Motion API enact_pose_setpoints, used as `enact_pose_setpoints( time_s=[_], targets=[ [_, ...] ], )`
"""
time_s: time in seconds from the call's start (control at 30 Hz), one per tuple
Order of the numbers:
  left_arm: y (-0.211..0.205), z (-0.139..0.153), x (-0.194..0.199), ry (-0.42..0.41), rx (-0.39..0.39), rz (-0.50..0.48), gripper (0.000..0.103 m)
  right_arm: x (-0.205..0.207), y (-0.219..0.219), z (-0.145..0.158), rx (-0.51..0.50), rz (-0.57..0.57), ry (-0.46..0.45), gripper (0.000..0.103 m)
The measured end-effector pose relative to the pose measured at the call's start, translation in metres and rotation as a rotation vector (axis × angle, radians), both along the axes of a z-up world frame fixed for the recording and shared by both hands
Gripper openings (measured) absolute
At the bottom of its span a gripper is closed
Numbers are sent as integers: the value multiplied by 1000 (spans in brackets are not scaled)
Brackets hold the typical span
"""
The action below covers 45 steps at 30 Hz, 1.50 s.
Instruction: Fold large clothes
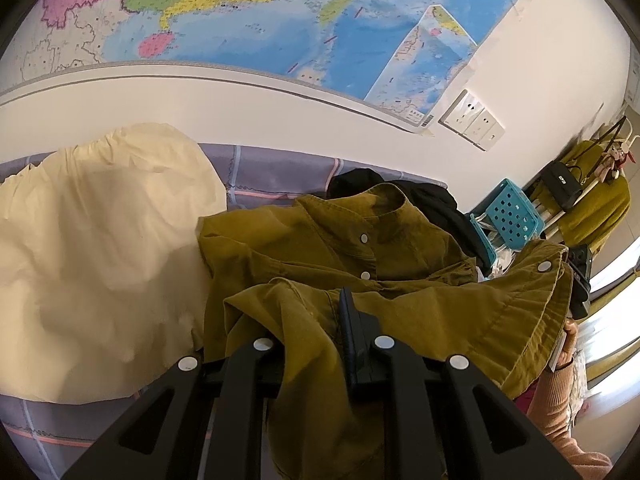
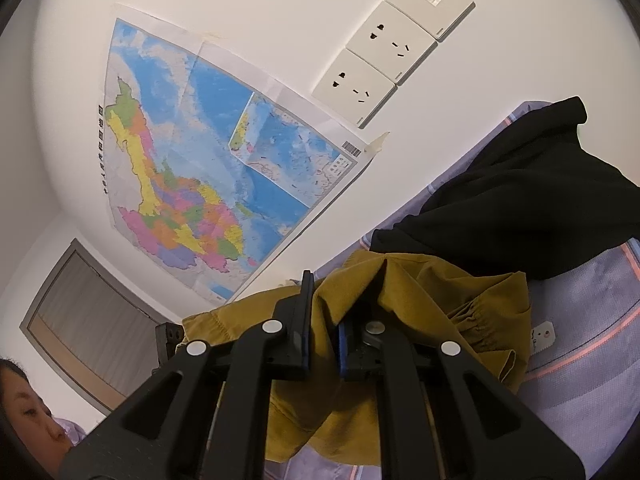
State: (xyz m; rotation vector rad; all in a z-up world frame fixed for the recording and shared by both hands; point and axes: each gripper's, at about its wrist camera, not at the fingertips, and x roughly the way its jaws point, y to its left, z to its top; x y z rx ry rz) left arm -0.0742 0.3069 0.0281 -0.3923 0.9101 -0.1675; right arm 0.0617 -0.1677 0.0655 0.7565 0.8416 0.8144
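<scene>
An olive-green button shirt [image 1: 360, 264] lies bunched on the purple plaid bedsheet [image 1: 272, 172], collar toward the wall. My left gripper [image 1: 316, 320] is shut on a fold of the shirt; cloth drapes over its left finger and hides it. In the right wrist view my right gripper [image 2: 340, 300] is shut on another part of the olive shirt [image 2: 440, 304], with cloth pinched between the fingers and hanging below. The right gripper also shows at the far right of the left wrist view [image 1: 576, 276], holding the shirt's edge up.
A cream garment [image 1: 100, 248] lies left of the shirt. A black garment [image 2: 520, 200] lies behind it on the bedsheet [image 2: 580, 360]. A wall map [image 1: 240, 20], wall sockets [image 2: 384, 56], a teal basket [image 1: 512, 216] and a clothes rack [image 1: 592, 184] stand around.
</scene>
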Motion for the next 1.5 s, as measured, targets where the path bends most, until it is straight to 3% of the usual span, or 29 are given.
enact_pose_setpoints(
  time_s=[0.57,1.5],
  targets=[
    [-10,-4,6,-1,73,21,15,6,-2,-11,2,-10,22,10],
    [-10,-17,24,47,95,59,15,24,0,-33,-10,-25,74,14]
  ],
)
